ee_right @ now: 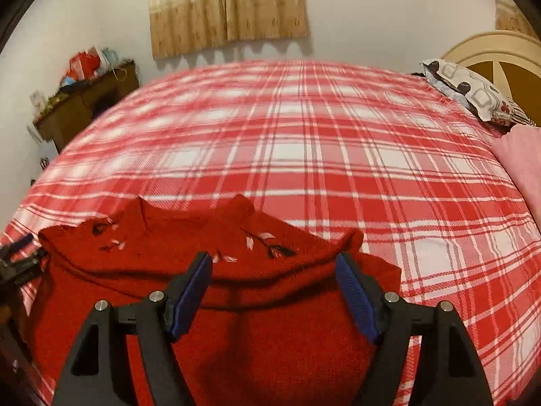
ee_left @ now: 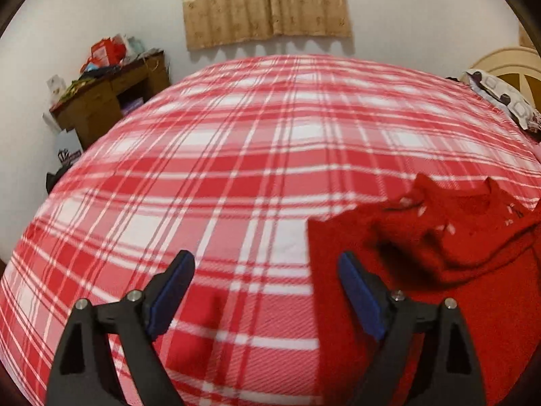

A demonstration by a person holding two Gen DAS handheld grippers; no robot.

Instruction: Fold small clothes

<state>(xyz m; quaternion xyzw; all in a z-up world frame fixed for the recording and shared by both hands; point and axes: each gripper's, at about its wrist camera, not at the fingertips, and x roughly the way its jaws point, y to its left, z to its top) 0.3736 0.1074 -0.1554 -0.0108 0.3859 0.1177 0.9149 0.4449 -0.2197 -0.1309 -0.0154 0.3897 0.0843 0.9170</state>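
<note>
Plaid bedspread (ee_right: 338,142) open beyond red sweater (ee_right: 216,304); pillow (ee_right: 473,94) far right.

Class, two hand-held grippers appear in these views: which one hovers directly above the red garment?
The right hand-held gripper: the red sweater fills the space between its open fingers. The left hand-held gripper frames mostly plaid bedspread.

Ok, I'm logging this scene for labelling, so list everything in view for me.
red garment: one, red with pale leaf embroidery, on the near part of the bed, top edge turned over.
plaid blanket: one, red and white, covering the bed.
patterned pillow: one, grey-white with dark spots, at the headboard end.
pink cloth: one, far right edge of the bed.
headboard: one, cream and brown.
curtain: one, beige, on the far wall.
wooden desk: one, brown, cluttered, in the left corner.
left claw: open, over the blanket beside the garment.
right claw: open, above the garment.
</note>
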